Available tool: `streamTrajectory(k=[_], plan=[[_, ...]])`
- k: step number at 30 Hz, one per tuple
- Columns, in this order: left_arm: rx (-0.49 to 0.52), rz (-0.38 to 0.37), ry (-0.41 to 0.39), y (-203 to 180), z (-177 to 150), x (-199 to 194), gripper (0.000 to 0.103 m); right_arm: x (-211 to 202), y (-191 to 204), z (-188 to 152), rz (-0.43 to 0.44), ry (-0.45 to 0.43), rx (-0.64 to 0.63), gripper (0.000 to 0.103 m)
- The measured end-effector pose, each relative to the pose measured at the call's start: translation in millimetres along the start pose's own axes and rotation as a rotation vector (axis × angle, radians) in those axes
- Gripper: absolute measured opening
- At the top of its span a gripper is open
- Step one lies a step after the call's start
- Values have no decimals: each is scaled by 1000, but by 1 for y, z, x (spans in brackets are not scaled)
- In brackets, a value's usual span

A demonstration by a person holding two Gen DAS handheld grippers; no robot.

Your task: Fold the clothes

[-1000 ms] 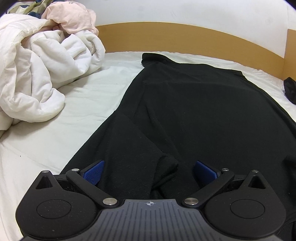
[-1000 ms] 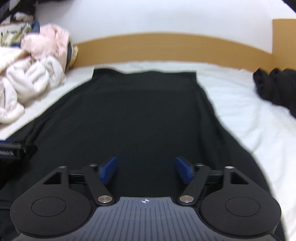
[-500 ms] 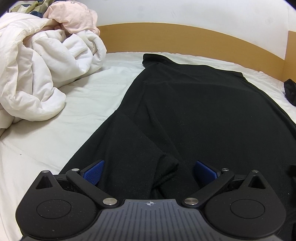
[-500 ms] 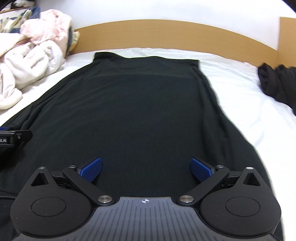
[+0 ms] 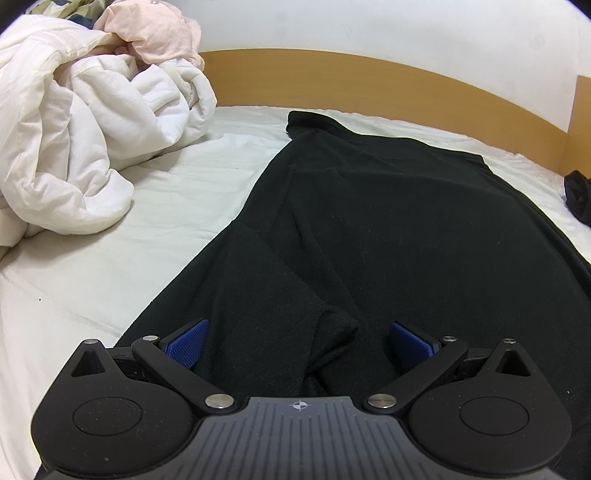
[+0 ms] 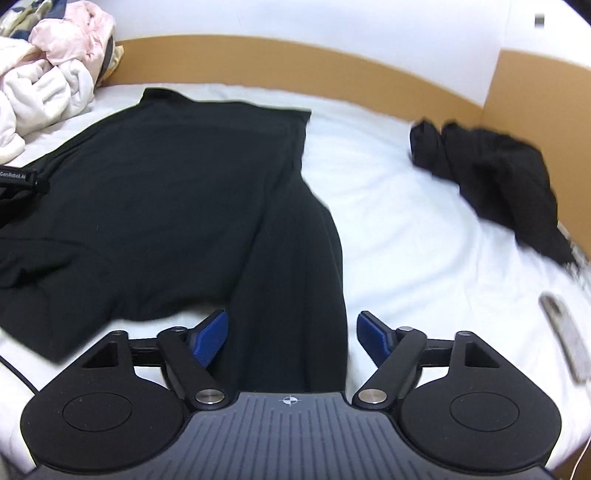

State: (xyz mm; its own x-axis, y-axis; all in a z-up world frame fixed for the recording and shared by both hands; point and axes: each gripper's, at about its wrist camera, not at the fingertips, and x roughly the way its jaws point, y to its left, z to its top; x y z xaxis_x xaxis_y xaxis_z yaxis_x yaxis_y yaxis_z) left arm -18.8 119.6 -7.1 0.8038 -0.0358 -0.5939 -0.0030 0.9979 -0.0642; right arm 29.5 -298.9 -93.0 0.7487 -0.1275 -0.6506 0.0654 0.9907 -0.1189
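Left wrist view had the left gripper (image 5: 298, 341) spread wide, nothing pinched, with a raised fold of the black garment (image 5: 369, 236) sitting between its blue pads (image 5: 186, 341). That garment lay stretched out lengthwise on the white bed sheet (image 5: 110, 266), running from the near edge toward the far wooden headboard (image 5: 369, 79). Off to the far left was a crumpled white duvet (image 5: 85, 129) with a pink piece of clothing (image 5: 155, 31) bunched on top. Over on the right wrist view, the right gripper (image 6: 291, 334) was also released, fingers apart, straddling the near right edge strip of the same garment, right pad over bare sheet. The left gripper's body poked in at the left edge, over the cloth. Far right near the headboard corner sat a second dark heap of clothing (image 6: 491, 177), well apart from the spread one, and a blurry grey object (image 6: 565, 343) lay on the sheet at the right, couldn't tell what it was.
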Motion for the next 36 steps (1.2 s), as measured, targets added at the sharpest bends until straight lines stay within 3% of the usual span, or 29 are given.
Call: streamTrajectory(k=[6, 8, 9, 10, 13, 23, 27, 29, 31, 34, 36], plan=[[-18, -13, -9, 6, -3, -5, 102, 15, 9, -1, 45, 14, 12, 69], [-33, -25, -14, 7, -3, -5, 102, 19, 7, -1, 28, -3, 38, 56], [-38, -28, -16, 7, -2, -4, 102, 19, 5, 1, 21, -7, 61, 31], [-43, -31, -17, 7, -2, -4, 102, 18, 3, 5, 16, -9, 88, 14], [-23, -15, -9, 1, 0, -1, 102, 17, -4, 13, 25, -21, 114, 11], [-13, -10, -5, -3, 1, 1, 102, 1, 8, 105, -7, -199, 69, 11], [-12, -10, -5, -3, 1, 1, 102, 26, 16, 145, 7, -168, 67, 12], [-8, -11, -3, -4, 1, 1, 102, 59, 4, 155, 37, -93, 64, 16], [-2, -11, 0, -4, 2, 2, 102, 72, 5, 149, 49, -33, 39, 34], [4, -11, 1, -5, 2, 3, 102, 66, 3, 128, 59, -27, 35, 52], [2, -14, 0, -5, 2, 3, 102, 51, -5, 111, 69, -38, 33, 57]])
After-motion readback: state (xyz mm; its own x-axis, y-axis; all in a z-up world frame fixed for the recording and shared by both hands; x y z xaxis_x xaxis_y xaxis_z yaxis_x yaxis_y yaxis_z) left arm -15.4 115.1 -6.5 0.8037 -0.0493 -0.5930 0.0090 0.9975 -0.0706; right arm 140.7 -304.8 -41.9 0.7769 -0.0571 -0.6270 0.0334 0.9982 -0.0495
